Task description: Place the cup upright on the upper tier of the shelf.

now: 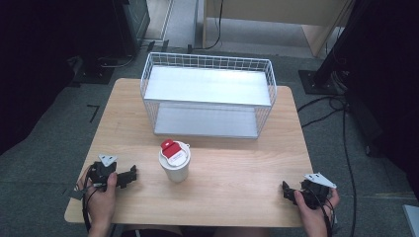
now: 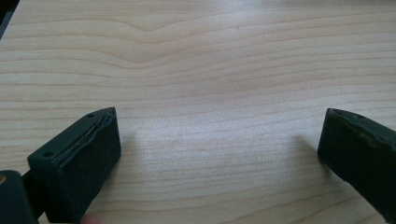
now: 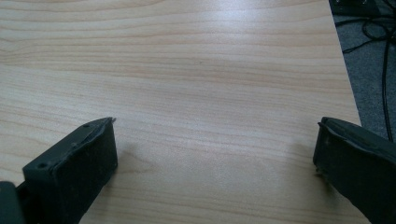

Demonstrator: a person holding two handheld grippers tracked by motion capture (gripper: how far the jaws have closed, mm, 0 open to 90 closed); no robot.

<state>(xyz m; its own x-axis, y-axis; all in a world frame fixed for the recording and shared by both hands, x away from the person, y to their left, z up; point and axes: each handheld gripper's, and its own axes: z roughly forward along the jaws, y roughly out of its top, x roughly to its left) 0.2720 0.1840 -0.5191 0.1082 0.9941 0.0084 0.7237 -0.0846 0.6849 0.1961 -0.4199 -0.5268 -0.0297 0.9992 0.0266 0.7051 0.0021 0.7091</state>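
A white cup [image 1: 174,166] with a white lid and a red tab on top stands upright in the middle of the wooden table [image 1: 232,163]. Behind it stands a white wire rack [image 1: 207,96] with two shelves. My left gripper [image 1: 129,176] rests on the table at the front left, just left of the cup, pointing toward it. In the left gripper view its jaws stand wide apart with bare wood between them [image 2: 217,135]. My right gripper [image 1: 286,190] lies at the front right corner, also open [image 3: 215,140] over bare wood.
The table's right edge [image 3: 345,79] lies close to my right gripper, with grey floor and black cables [image 3: 378,42] beyond it. Stands, cables and wooden furniture surround the table on the carpet.
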